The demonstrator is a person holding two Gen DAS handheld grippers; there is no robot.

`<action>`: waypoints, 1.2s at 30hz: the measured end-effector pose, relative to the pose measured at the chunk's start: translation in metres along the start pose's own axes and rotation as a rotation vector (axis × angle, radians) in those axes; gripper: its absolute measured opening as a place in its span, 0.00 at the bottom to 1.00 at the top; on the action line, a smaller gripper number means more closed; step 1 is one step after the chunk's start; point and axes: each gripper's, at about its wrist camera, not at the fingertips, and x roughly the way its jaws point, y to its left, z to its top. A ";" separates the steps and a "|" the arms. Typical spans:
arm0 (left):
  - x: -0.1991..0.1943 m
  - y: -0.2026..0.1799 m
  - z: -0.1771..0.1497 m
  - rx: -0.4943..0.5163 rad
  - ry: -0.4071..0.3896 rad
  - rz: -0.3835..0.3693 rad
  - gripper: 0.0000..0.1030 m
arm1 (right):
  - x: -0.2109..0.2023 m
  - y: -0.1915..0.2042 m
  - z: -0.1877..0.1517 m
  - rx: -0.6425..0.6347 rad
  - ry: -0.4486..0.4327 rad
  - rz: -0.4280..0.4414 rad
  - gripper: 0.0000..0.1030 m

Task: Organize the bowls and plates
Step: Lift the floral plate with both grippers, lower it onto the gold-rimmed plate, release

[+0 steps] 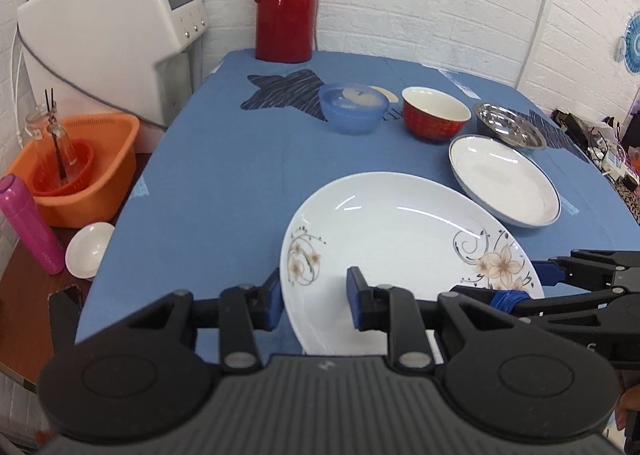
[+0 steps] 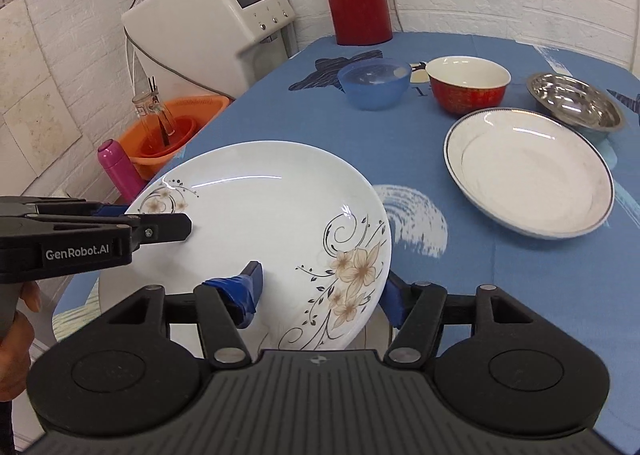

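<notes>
Both my tongs straddle the flowered plate (image 2: 264, 223) at the near edge of the blue table (image 1: 224, 175), each with one finger over the rim and one under. My left tongs (image 1: 314, 301) take its left rim and my right tongs (image 2: 320, 295) the flowered right rim; neither pair looks fully pinched, though I cannot tell for sure. I judge this the grasp-and-lift step. Next comes a firm squeeze, then a level carry toward the rimmed plate (image 2: 528, 175) beside the steel bowl (image 2: 576, 103), red bowl (image 2: 468, 89) and blue bowl (image 2: 374, 83). Only the right view shows the plate tilted up off the cloth; only the left shows a small white dish (image 1: 90, 249) off the table.
</notes>
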 end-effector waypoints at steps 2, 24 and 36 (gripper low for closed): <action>-0.003 -0.003 -0.011 0.005 0.006 0.002 0.23 | -0.004 0.002 -0.009 0.003 0.001 -0.005 0.47; -0.020 0.011 -0.041 -0.054 -0.064 -0.073 0.53 | -0.009 0.010 -0.038 -0.043 -0.075 -0.053 0.47; -0.029 0.006 -0.029 -0.076 -0.082 -0.087 0.53 | -0.014 0.002 -0.035 -0.071 -0.087 -0.137 0.47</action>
